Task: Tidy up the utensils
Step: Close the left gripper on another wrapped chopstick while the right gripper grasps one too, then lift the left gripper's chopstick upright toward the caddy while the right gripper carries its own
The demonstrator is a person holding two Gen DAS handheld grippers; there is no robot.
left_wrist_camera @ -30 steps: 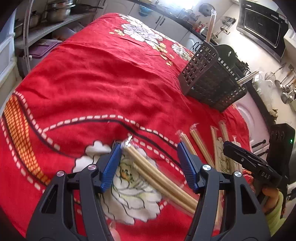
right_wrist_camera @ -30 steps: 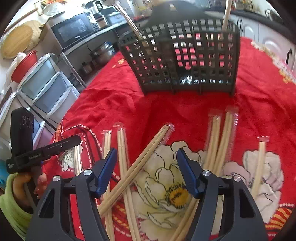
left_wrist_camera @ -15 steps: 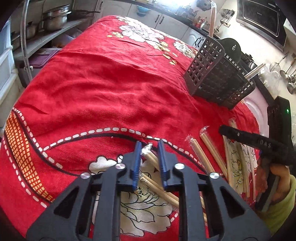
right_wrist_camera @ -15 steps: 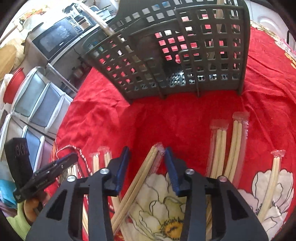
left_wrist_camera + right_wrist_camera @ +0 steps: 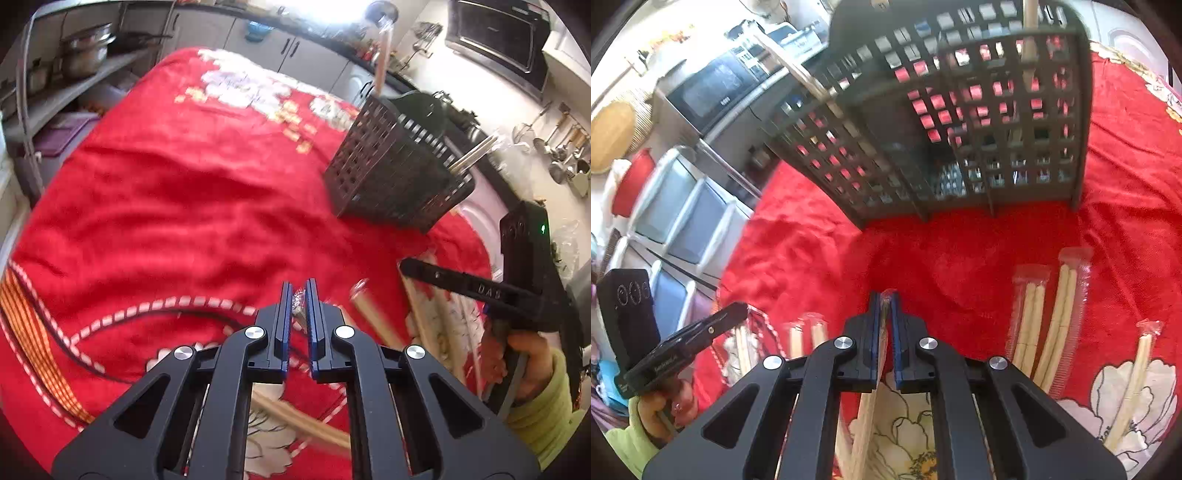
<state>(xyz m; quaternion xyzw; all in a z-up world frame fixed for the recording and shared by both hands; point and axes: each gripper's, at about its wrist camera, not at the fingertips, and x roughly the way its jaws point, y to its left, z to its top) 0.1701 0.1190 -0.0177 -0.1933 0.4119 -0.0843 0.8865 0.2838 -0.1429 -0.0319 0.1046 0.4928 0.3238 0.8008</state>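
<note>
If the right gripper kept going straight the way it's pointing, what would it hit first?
Probably the red tablecloth just ahead of the right gripper, which is shut on a wrapped pair of chopsticks. The dark utensil basket stands beyond that; depth is hard to judge.

Utensil basket (image 5: 960, 122) top cut off by frame, wrapped chopsticks (image 5: 295, 417) blurred and partly hidden behind left gripper (image 5: 298, 295)

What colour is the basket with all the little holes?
Dark grey plastic grid basket, clearest in the right wrist view.
</note>
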